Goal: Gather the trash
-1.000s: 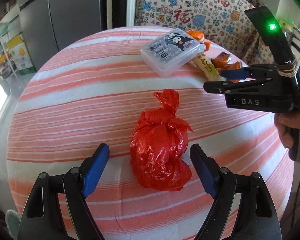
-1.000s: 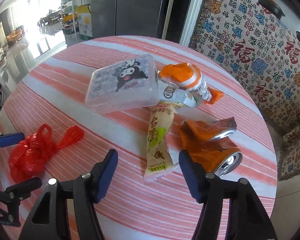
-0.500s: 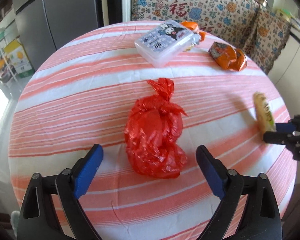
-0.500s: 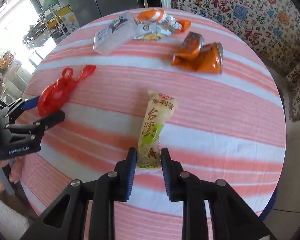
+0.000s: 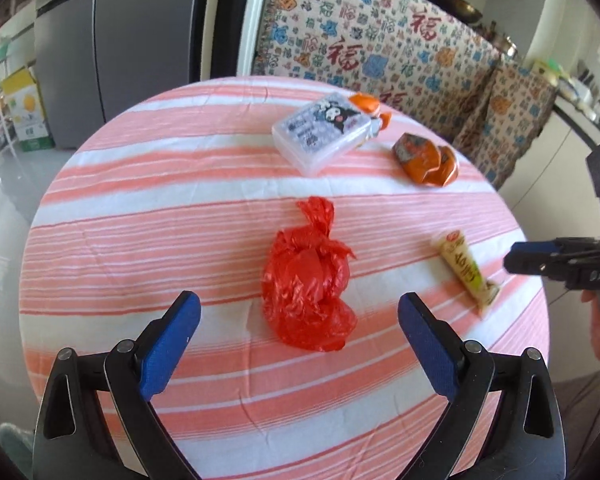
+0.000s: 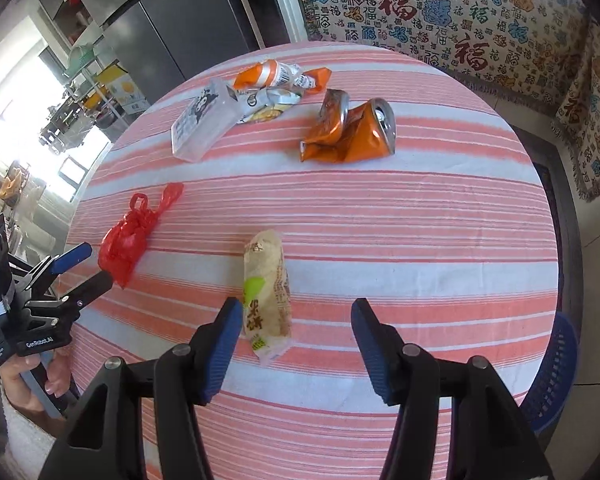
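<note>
From my left camera, the round surface (image 5: 140, 208) wears a pink-and-white striped cloth, with a grey fridge (image 5: 116, 40) and patterned sofa cover (image 5: 380, 52) behind. My left hand-held gripper (image 5: 299, 320) is spread wide, and the knotted red bag (image 5: 306, 280) sits just beyond, knot pointing away.

From my right camera, the right hand-held gripper (image 6: 297, 322) has just been opening; the snack wrapper (image 6: 266, 292) lies free beside its left finger, long axis running away from me.

Left gripper (image 5: 299, 322) fingers spread wide, red bag (image 5: 308, 284) lying between them.
</note>
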`<state>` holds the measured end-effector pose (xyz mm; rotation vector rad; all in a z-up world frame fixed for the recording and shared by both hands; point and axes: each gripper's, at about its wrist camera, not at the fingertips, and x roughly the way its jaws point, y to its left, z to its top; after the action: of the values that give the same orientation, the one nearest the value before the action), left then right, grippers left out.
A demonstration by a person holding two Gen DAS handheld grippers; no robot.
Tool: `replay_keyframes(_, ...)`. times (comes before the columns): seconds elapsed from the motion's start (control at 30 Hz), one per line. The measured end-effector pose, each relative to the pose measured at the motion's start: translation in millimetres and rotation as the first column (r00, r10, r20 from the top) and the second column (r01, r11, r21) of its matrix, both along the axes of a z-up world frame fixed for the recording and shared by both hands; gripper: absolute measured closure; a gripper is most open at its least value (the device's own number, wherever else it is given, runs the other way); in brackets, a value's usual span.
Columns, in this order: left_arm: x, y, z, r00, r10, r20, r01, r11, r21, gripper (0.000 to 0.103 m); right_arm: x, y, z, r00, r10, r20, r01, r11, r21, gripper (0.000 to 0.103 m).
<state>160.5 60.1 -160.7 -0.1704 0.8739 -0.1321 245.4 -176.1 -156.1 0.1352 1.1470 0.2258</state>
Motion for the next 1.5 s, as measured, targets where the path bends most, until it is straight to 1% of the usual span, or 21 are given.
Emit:
replay_keyframes(0.1,7.7,-5.0,-0.1,1.0,-0.007,-0.002,0.007,1.0,0.019,0.004,5.3,22.7,-2.6,0.998,0.058,-0.004,-0.058,0.998,-0.039,0.045)
replay_keyframes(0.2,18.4,-17.2,-2.2,1.0,-0.024,-0.009,0.024,0.997,0.067,0.004,11.8,37.6,-9.3,0.996,0.087,-0.006,-0.087,0.993,-0.081,0.045)
replay_keyframes(0.3,22.8,-26.7,-5.0,0.999,-0.033,-0.014,0.035,0.991,0.128,0.005,14.5,49.0,-18.4,0.993,0.114,0.005,-0.112,0.982,-0.152,0.045)
replay_keyframes(0.37,21.1,-27.9,-5.2,0.999,-0.034,-0.016,0.036,0.988,0.151,0.006,13.8,52.4,-23.1,0.993,0.118,0.002,-0.116,0.98,-0.159,0.045)
replay_keyframes(0.47,22.2,-27.6,-6.4,0.999,-0.035,-0.024,0.038,0.987,0.159,0.013,11.5,54.3,-24.8,0.993,0.114,0.02,-0.11,0.982,-0.154,0.045)
replay_keyframes(0.5,23.0,-27.2,-7.8,0.999,-0.033,-0.031,0.038,0.986,0.163,0.02,11.3,54.3,-24.6,0.993,0.114,0.025,-0.109,0.982,-0.153,0.047)
replay_keyframes(0.53,24.0,-26.8,-9.5,0.999,-0.03,-0.039,0.036,0.985,0.169,0.031,11.5,54.8,-25.3,0.993,0.119,0.017,-0.115,0.981,-0.153,0.054)
replay_keyframes(0.57,25.5,-25.8,-11.2,0.998,-0.03,-0.046,0.038,0.984,0.174,0.039,11.9,55.7,-26.4,0.992,0.126,0.003,-0.124,0.981,-0.152,0.085)
replay_keyframes(0.6,25.6,-25.1,-12.4,0.998,-0.034,-0.053,0.042,0.984,0.171,0.055,11.6,55.6,-26.1,0.993,0.116,-0.001,-0.115,0.98,-0.161,0.092)
replay_keyframes(0.73,20.9,-23.0,-8.1,0.999,-0.041,-0.033,0.046,0.986,0.16,0.063,4.0,50.9,-13.9,0.995,0.103,0.018,-0.1,0.988,-0.115,0.093)
replay_keyframes(0.9,7.4,-24.0,6.5,0.999,-0.033,0.018,0.031,0.992,0.125,0.065,-11.9,39.9,2.8,0.994,0.092,0.052,-0.088,0.994,-0.07,0.093)
replay_keyframes(1.03,-4.1,-34.9,18.6,0.998,-0.036,0.047,0.03,0.994,0.109,0.065,-20.0,23.2,9.6,0.995,0.072,0.062,-0.069,0.996,-0.051,0.093)
replay_keyframes(1.2,-13.2,-60.9,32.4,0.996,-0.06,0.066,0.051,0.99,0.13,0.065,-32.8,-0.9,14.0,0.998,0.034,0.06,-0.032,0.999,-0.028,0.093)
replay_keyframes(1.3,-18.2,-76.4,39.2,0.994,-0.076,0.075,0.066,0.989,0.129,0.065,-39.5,-18.0,16.9,0.998,0.009,0.061,-0.008,1.0,-0.019,0.093)
replay_keyframes(1.5,-27.7,-110.4,48.0,0.99,-0.114,0.086,0.101,0.985,0.141,0.065,-52.5,-45.5,23.0,0.997,-0.034,0.068,0.035,0.999,-0.01,0.093)
